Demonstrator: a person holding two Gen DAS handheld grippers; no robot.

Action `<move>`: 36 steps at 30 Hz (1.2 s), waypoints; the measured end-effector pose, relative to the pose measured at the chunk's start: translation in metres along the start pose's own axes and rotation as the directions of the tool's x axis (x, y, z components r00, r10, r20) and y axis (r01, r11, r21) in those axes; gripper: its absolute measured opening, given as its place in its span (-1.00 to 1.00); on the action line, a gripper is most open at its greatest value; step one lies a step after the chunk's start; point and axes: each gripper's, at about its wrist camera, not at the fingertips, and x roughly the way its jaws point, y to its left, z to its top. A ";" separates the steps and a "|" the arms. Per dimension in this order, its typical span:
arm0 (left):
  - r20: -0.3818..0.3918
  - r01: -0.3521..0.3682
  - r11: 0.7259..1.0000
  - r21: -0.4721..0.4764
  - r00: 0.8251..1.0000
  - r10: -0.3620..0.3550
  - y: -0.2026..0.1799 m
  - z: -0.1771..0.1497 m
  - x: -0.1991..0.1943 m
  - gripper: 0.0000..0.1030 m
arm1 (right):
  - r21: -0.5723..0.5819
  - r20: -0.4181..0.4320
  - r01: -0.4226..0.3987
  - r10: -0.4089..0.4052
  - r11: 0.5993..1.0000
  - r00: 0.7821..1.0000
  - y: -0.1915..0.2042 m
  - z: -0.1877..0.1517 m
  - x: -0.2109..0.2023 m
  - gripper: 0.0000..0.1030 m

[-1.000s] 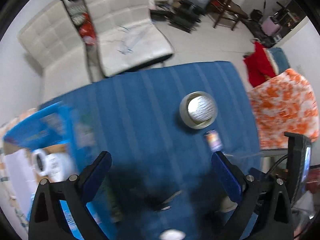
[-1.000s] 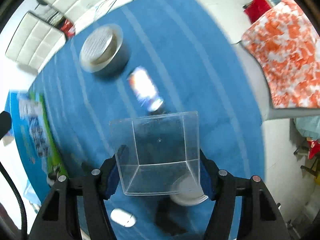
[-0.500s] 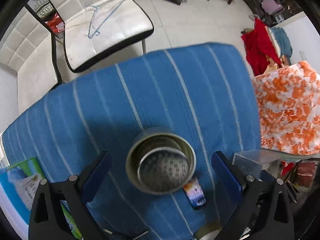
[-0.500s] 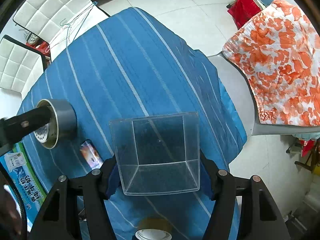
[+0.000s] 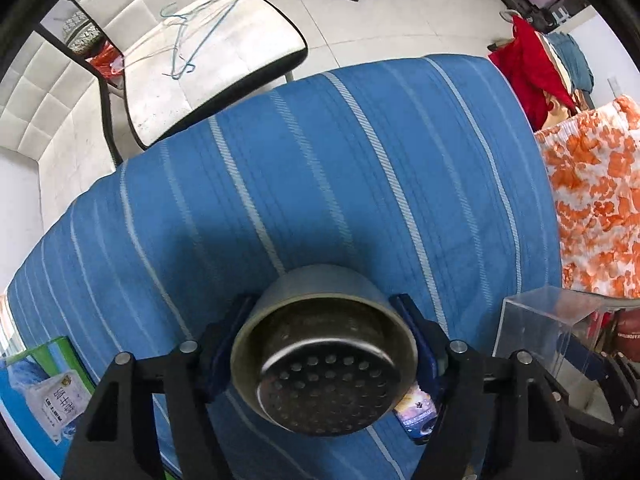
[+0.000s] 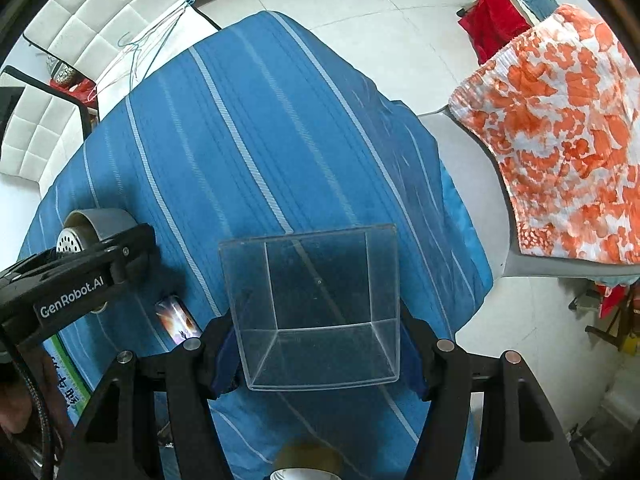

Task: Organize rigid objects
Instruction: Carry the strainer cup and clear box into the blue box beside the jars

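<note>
My left gripper [image 5: 324,344] is shut on a grey roll of tape [image 5: 320,348] with a perforated metal disc inside, on the blue striped cloth [image 5: 320,160]. The roll also shows in the right wrist view [image 6: 96,226] under the left gripper [image 6: 76,276]. My right gripper [image 6: 320,352] is shut on a clear plastic box [image 6: 316,300], held above the cloth; the box shows in the left wrist view [image 5: 548,328] at the right. A small printed card [image 6: 178,320] lies on the cloth between them, and in the left wrist view [image 5: 416,412].
A blue-green packet [image 5: 44,388] lies at the table's left edge. A brown tape roll [image 6: 308,460] sits near the front. White chairs [image 5: 200,40] with hangers stand behind. An orange-patterned cloth [image 6: 560,140] covers a chair at the right.
My left gripper moved forward over the grey tape roll and closed on it. My right gripper kept the clear box and shifted right, away from the roll and card.
</note>
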 end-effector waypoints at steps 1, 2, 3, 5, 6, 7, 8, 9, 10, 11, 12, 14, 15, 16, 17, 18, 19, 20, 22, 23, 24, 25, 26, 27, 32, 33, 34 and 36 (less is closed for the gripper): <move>0.012 -0.006 1.000 -0.001 1.000 0.006 0.001 -0.003 -0.002 0.34 | -0.002 0.001 0.001 -0.001 1.000 1.000 0.000 0.000 -0.001 0.32; 0.024 -0.010 1.000 -0.003 1.000 0.010 0.002 -0.005 -0.004 0.34 | -0.005 0.001 0.001 -0.001 1.000 1.000 0.001 -0.001 -0.001 0.32; 0.038 -0.012 1.000 -0.004 0.999 0.012 0.003 -0.009 -0.007 0.34 | -0.008 0.002 0.002 -0.002 1.000 1.000 0.001 -0.002 -0.002 0.32; 0.054 -0.008 1.000 -0.005 0.999 0.008 0.007 -0.014 -0.013 0.34 | -0.020 0.006 0.004 -0.004 1.000 1.000 0.005 -0.005 -0.006 0.32; 0.065 -0.005 1.000 -0.006 0.998 0.005 0.009 -0.018 -0.017 0.34 | -0.025 0.009 0.004 -0.004 1.000 1.000 0.007 -0.007 -0.007 0.31; 0.075 -0.002 1.000 -0.008 0.997 0.002 0.011 -0.022 -0.021 0.34 | -0.032 0.012 0.002 -0.002 0.999 1.000 0.009 -0.009 -0.010 0.31; 0.083 0.001 1.000 -0.008 0.997 -0.001 0.013 -0.025 -0.024 0.34 | -0.039 0.017 0.001 0.000 0.999 1.000 0.012 -0.012 -0.013 0.31; 0.092 0.007 1.000 -0.009 0.996 -0.006 0.015 -0.030 -0.029 0.34 | -0.048 0.022 0.000 0.001 0.999 1.000 0.015 -0.015 -0.016 0.31; 0.103 0.015 1.000 -0.014 0.995 -0.013 0.018 -0.035 -0.033 0.34 | -0.051 0.025 -0.002 0.003 0.999 1.000 0.018 -0.018 -0.019 0.31; 0.113 0.023 1.000 -0.021 0.993 -0.020 0.022 -0.041 -0.038 0.34 | -0.058 0.031 -0.008 0.009 0.998 0.999 0.021 -0.021 -0.023 0.31; 0.124 0.035 0.999 -0.031 0.992 -0.030 0.026 -0.047 -0.044 0.34 | -0.065 0.037 -0.012 0.014 0.998 0.999 0.025 -0.025 -0.028 0.31; 0.150 0.058 0.997 -0.047 0.987 -0.051 0.034 -0.060 -0.058 0.34 | -0.075 0.048 -0.025 0.028 0.997 0.998 0.032 -0.034 -0.037 0.31; 0.162 0.071 0.996 -0.054 0.985 -0.062 0.039 -0.068 -0.066 0.34 | -0.079 0.052 -0.030 0.034 0.996 0.998 0.036 -0.038 -0.042 0.31; 0.173 0.084 0.995 -0.060 0.982 -0.073 0.043 -0.074 -0.073 0.34 | -0.085 0.058 -0.039 0.044 0.996 0.997 0.041 -0.042 -0.047 0.31; 0.188 0.100 0.993 -0.067 0.979 -0.085 0.047 -0.080 -0.081 0.34 | -0.093 0.065 -0.050 0.057 0.994 0.996 0.047 -0.048 -0.054 0.31; 0.204 0.115 0.990 -0.077 0.974 -0.097 0.054 -0.089 -0.091 0.34 | -0.102 0.072 -0.062 0.069 0.993 0.995 0.052 -0.053 -0.060 0.31; 0.217 0.130 0.988 -0.087 0.970 -0.108 0.060 -0.096 -0.099 0.34 | -0.108 0.077 -0.070 0.079 0.992 0.994 0.056 -0.057 -0.065 0.31; 0.231 0.150 0.984 -0.098 0.965 -0.124 0.067 -0.103 -0.107 0.34 | -0.117 0.084 -0.083 0.093 0.990 0.992 0.063 -0.063 -0.073 0.31; 0.265 0.182 0.976 -0.116 0.953 -0.146 0.083 -0.119 -0.126 0.34 | -0.132 0.093 -0.108 0.120 0.985 0.988 0.076 -0.074 -0.085 0.31; 0.280 0.190 0.974 -0.124 0.948 -0.149 0.091 -0.126 -0.133 0.34 | -0.142 0.096 -0.124 0.139 0.982 0.986 0.085 -0.081 -0.093 0.31; 0.299 0.198 0.971 -0.136 0.942 -0.150 0.101 -0.136 -0.144 0.34 | -0.152 0.100 -0.136 0.152 0.979 0.983 0.092 -0.086 -0.099 0.31; 0.312 0.204 0.968 -0.145 0.938 -0.151 0.110 -0.143 -0.151 0.34 | -0.165 0.106 -0.146 0.165 0.975 0.981 0.101 -0.092 -0.106 0.31; 0.327 0.212 0.964 -0.158 0.933 -0.152 0.121 -0.152 -0.159 0.34 | -0.181 0.114 -0.156 0.178 0.971 0.977 0.113 -0.099 -0.115 0.31; 0.342 0.219 0.960 -0.174 0.928 -0.150 0.135 -0.161 -0.168 0.34 | -0.197 0.120 -0.165 0.191 0.966 0.974 0.124 -0.106 -0.122 0.31; 0.386 0.213 0.946 -0.244 0.916 -0.106 0.196 -0.205 -0.195 0.34 | -0.286 0.134 -0.204 0.250 0.936 0.959 0.187 -0.140 -0.152 0.31; 0.393 0.207 0.941 -0.266 0.915 -0.090 0.211 -0.214 -0.198 0.34 | -0.305 0.134 -0.211 0.262 0.929 0.956 0.202 -0.148 -0.156 0.31; 0.396 0.205 0.937 -0.283 0.915 -0.080 0.224 -0.223 -0.201 0.34 | -0.322 0.131 -0.220 0.273 0.921 0.953 0.217 -0.154 -0.160 0.31; 0.401 0.207 0.922 -0.328 0.914 -0.063 0.255 -0.241 -0.204 0.34 | -0.364 0.119 -0.233 0.294 0.902 0.948 0.250 -0.169 -0.164 0.31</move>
